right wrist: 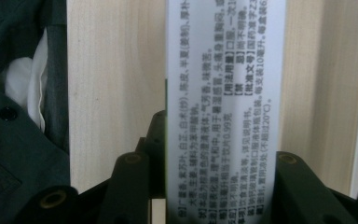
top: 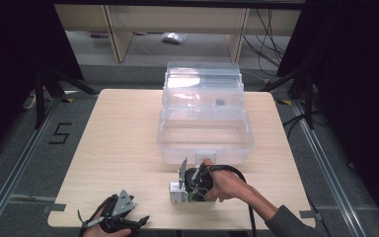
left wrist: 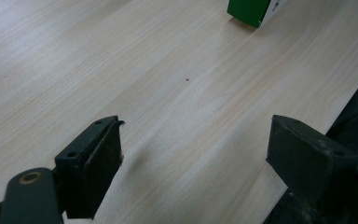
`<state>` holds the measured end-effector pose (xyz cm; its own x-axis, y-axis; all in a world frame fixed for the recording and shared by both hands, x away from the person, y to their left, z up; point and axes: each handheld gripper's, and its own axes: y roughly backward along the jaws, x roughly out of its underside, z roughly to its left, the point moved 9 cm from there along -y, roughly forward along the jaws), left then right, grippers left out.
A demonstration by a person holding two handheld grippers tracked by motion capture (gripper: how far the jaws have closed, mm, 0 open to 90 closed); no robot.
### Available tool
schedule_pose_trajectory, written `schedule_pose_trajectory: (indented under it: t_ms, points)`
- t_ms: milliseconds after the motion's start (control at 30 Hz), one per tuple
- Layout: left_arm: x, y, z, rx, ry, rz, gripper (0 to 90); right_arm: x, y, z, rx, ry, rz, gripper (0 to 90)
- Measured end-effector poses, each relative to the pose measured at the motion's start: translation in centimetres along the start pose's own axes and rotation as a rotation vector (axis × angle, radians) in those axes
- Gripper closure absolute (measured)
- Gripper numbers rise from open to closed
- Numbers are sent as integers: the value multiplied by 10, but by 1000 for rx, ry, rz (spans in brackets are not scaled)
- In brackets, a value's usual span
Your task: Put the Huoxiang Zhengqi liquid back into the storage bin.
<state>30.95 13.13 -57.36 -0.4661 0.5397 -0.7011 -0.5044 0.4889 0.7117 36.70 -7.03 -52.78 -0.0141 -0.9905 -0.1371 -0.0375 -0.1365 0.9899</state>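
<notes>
Your right gripper (top: 185,190) had its jaws clamped on the white-and-green box (top: 179,193), which stood on the table (top: 118,148) near the front edge; printed text ran along the box face (right wrist: 223,116) between the jaws. Your left gripper (top: 121,219) rested at the table's near left corner, jaws wide apart over bare wood, holding nothing. Farther back, just beyond the box, sat the clear plastic bin (top: 205,123), its lid open.

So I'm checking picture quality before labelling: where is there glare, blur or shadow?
High view: glare on the clear bin's lid, dark edges. Right gripper view: the box is close, its print soft and dim. Left gripper view: sharp table, faint shadow beside one jaw.
</notes>
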Motion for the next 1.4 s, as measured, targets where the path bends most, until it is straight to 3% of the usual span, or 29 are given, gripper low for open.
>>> schedule_pose_trajectory:
  t_ms: [100, 167, 200, 300, 333, 400, 467, 500, 533, 633, 667, 700, 767, 800, 833, 967, 1000, 1067, 1100, 1200, 1233, 1267, 1300, 1400]
  points:
    - [0, 0, 0, -1, 2, 0, 173, 2, 3, -2, 7, 1, 8, 649]
    - [0, 0, 0, 1, 1, -7, 173, 1, 5, -5, 10, 47, -9, 650]
    - [0, 0, 0, 2, 2, -6, 173, 3, 7, -1, -1, -2, 3, 649]
    - [0, 0, 0, 1, 2, -6, 173, 4, 9, -3, -2, 11, -1, 650]
    - [0, 0, 0, 2, 2, -6, 173, 6, 14, -2, -10, -4, 2, 650]
    - [0, 0, 0, -1, 1, -1, 173, 7, 18, -5, -4, 22, -16, 650]
    - [0, 0, 0, 0, 2, 0, 173, 8, 21, -3, -10, 1, -13, 650]
    - [0, 0, 0, -1, 2, 0, 173, 10, 24, -6, -6, 26, -23, 650]
    - [0, 0, 0, -1, 2, 0, 173, 12, 31, -5, -16, -3, -28, 650]
    - [0, 0, 0, 3, 1, 3, 173, 17, 39, -11, 0, 19, -38, 650]
    - [0, 0, 0, -1, 2, 0, 173, 20, 42, -10, 0, -9, -26, 650]
    - [0, 0, 0, -1, 1, 1, 173, 20, 43, -13, 2, 17, -52, 650]
    - [0, 0, 0, -1, 1, 0, 173, 23, 46, -15, 4, 17, -54, 650]
    - [0, -1, 0, -2, 10, -3, 173, 27, 52, -15, 4, -20, -53, 650]
    - [1, -2, 0, -4, 21, -1, 173, 29, 53, -19, 5, 1, -69, 650]
    - [1, -1, 0, -3, 18, -1, 173, 41, 66, -24, 7, -57, -62, 650]
    - [1, -1, 0, -4, 17, 0, 173, 43, 68, -28, 9, -30, -61, 650]
    - [1, -1, 0, -5, 19, 0, 173, 49, 75, -28, 9, -93, -57, 650]
    - [1, -2, 0, -5, 20, -2, 173, 50, 77, -33, 10, -61, -70, 650]
    - [1, -2, 0, -5, 20, 1, 173, 60, 84, -39, 14, -89, -54, 650]
    - [1, -2, 0, -5, 21, 0, 173, 63, 86, -44, 26, -77, -52, 650]
    - [1, -1, 1, -5, 4, 8, 173, 67, 88, -43, 29, -120, -40, 650]
    - [1, -1, 1, -5, 4, 8, 173, 67, 88, -43, 29, -120, -40, 650]
    - [1, -2, 0, -1, 26, 2, 173, 72, 95, -47, 25, -132, -35, 650]
